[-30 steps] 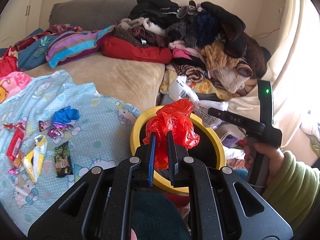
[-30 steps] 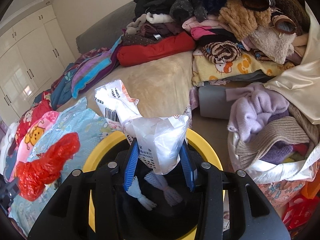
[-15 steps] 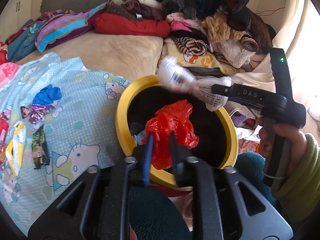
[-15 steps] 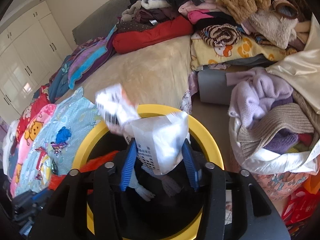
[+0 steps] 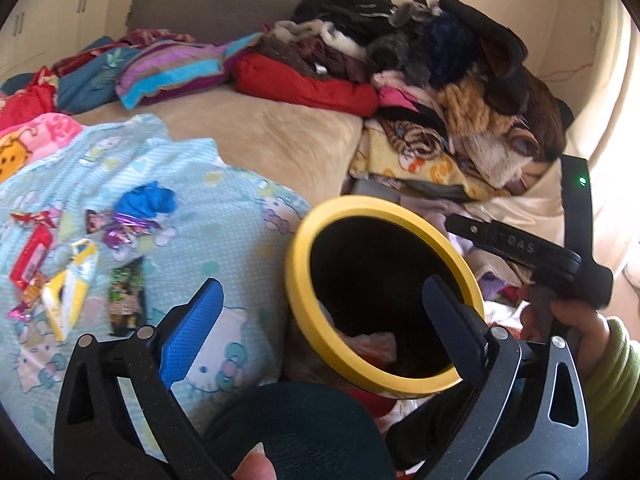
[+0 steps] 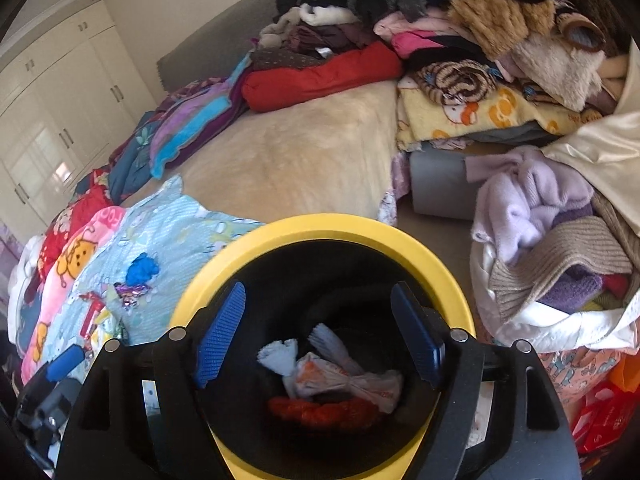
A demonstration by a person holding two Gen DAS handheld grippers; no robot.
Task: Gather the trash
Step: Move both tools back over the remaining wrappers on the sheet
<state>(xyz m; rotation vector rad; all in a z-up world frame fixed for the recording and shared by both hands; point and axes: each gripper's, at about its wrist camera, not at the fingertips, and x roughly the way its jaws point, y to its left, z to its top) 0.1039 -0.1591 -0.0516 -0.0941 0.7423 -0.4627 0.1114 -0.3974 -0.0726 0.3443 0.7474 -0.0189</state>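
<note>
Both bags have dropped from the grippers into the yellow-rimmed bin (image 6: 440, 264): the red bag (image 6: 320, 410) and white bag (image 6: 344, 376) now lie at its bottom. The left gripper (image 5: 320, 320) and right gripper (image 6: 320, 320) are opening, nothing between their jaws. Farther left, wrappers (image 5: 60, 280) lie on the blue blanket (image 5: 224, 216).

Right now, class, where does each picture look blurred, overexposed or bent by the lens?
Left wrist view: bin rim slightly smeared, curtain washed out by daylight, black fisheye corners. Right wrist view: sharper, wardrobe lines bow, bin interior dark.
</note>
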